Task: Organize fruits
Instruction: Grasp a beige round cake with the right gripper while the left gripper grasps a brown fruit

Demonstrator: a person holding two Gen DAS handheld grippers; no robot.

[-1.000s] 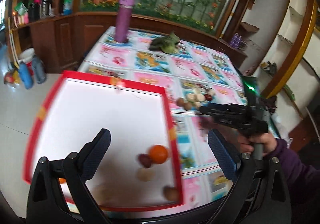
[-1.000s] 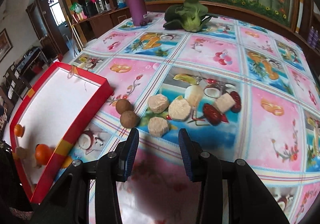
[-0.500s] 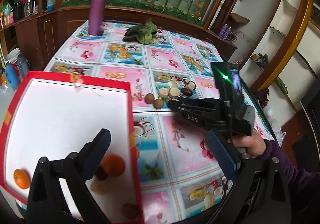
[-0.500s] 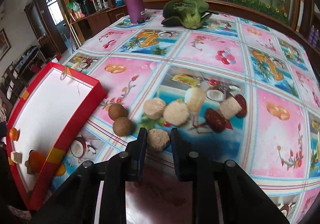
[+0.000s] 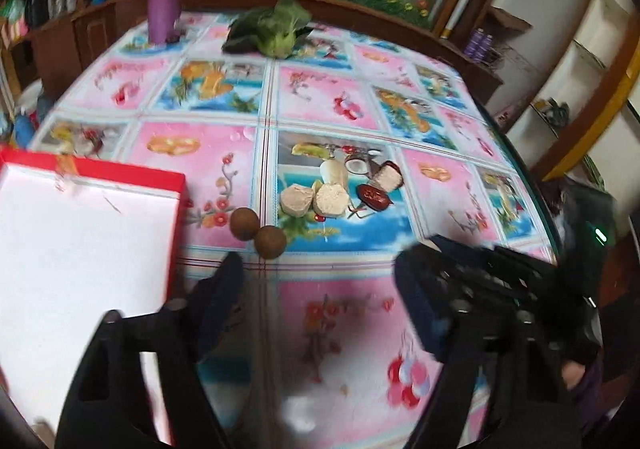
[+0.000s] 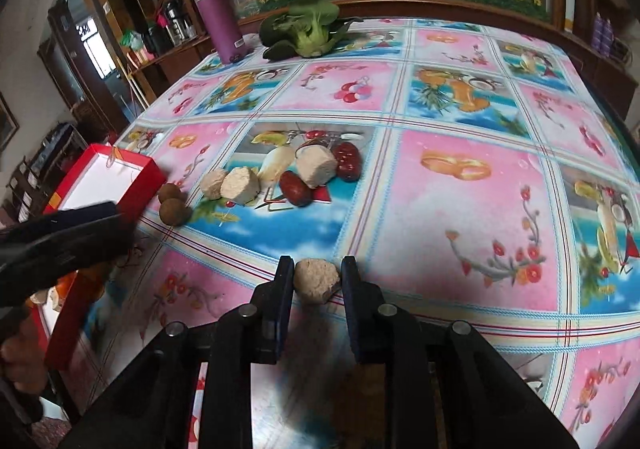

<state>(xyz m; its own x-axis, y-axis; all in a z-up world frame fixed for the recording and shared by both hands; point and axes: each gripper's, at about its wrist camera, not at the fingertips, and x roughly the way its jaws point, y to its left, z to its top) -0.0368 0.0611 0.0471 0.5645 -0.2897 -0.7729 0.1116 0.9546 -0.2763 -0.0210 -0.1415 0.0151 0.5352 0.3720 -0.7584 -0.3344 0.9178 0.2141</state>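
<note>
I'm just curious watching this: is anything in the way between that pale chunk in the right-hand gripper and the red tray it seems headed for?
Partly. The left gripper hangs over the near corner of the red tray, between it and the pale chunk clamped in the right gripper. Two brown round fruits lie beside the tray wall, low on the tablecloth.

Right tongs (image 6: pixel 317 281) have lifted one beige chunk (image 6: pixel 316 280) away.

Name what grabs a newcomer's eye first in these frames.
The right gripper, its fingers shut on a pale chunk above the loud fruit-print tablecloth. Beyond it sits the loose fruit pile, with the red tray at the left edge.
</note>
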